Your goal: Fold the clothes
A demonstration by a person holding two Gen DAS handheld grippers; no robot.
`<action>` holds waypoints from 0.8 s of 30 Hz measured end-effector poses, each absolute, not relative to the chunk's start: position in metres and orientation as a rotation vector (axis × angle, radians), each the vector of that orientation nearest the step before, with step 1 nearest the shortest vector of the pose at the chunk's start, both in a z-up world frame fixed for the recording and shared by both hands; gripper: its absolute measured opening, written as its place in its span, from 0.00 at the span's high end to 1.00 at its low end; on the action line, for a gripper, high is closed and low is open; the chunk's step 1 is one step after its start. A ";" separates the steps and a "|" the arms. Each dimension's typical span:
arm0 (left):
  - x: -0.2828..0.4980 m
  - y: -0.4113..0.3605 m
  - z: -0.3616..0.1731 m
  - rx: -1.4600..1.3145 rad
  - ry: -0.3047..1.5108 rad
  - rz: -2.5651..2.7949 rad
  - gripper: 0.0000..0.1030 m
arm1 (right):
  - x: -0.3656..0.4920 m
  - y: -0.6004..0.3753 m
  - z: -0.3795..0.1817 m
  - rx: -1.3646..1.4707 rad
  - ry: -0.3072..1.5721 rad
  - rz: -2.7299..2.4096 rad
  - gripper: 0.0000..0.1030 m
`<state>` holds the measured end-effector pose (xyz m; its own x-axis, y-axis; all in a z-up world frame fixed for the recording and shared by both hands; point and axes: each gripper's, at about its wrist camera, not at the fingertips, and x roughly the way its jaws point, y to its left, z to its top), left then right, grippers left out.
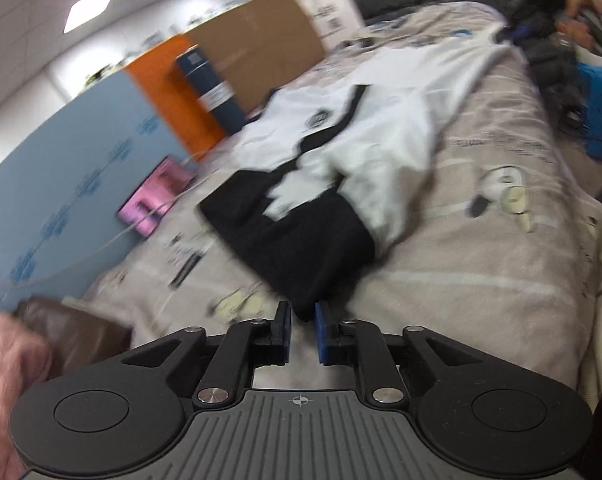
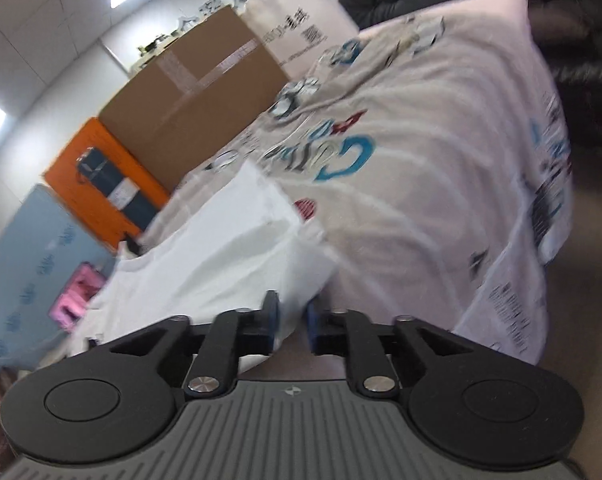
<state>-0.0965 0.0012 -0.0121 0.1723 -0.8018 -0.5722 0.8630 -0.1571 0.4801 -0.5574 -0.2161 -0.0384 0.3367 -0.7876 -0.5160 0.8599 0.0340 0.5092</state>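
Pinching a black corner of the garment, the left gripper (image 1: 303, 314) has its two blue-padded fingers closed on the cloth, which runs away from the tips toward 12 o'clock. That garment is one white-and-black shirt (image 1: 341, 148), spread across the printed bedspread (image 1: 481, 248), its black end nearest the claw and its white body stretching up toward 1 o'clock.

From the other camera, the right gripper (image 2: 291, 318) clamps a white fold of the same shirt (image 2: 221, 256); the fabric fans out from the tips toward 10 o'clock, with the bedspread (image 2: 441, 200) filling the view from 12 to 3 o'clock.

Beyond the bed, at 11 o'clock in the left view, I count one brown cardboard box (image 1: 257, 48), one orange box (image 1: 169, 92), one dark blue carton (image 1: 213, 92) leaning against it, and one pink package (image 1: 153, 196) at 9 o'clock. A pale blue panel (image 1: 61, 168) backs them. Both views are blurred.
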 end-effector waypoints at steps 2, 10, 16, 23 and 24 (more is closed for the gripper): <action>-0.080 0.004 -0.001 0.811 0.113 -1.416 0.78 | -0.559 -0.214 -0.033 0.767 0.124 -1.364 0.58; -0.031 -0.057 0.051 0.207 0.330 -1.572 0.24 | -0.550 -0.241 -0.004 0.671 0.032 -1.256 0.32; -0.017 -0.145 0.057 -0.023 0.556 -1.650 0.15 | -0.505 -0.303 0.026 0.807 -0.005 -0.916 0.22; -0.032 -0.219 0.016 0.039 0.744 -1.748 0.15 | -0.389 -0.401 0.037 0.928 0.136 -0.654 0.18; -0.034 -0.226 0.010 0.043 0.772 -1.771 0.15 | -0.372 -0.414 0.035 0.937 0.162 -0.634 0.18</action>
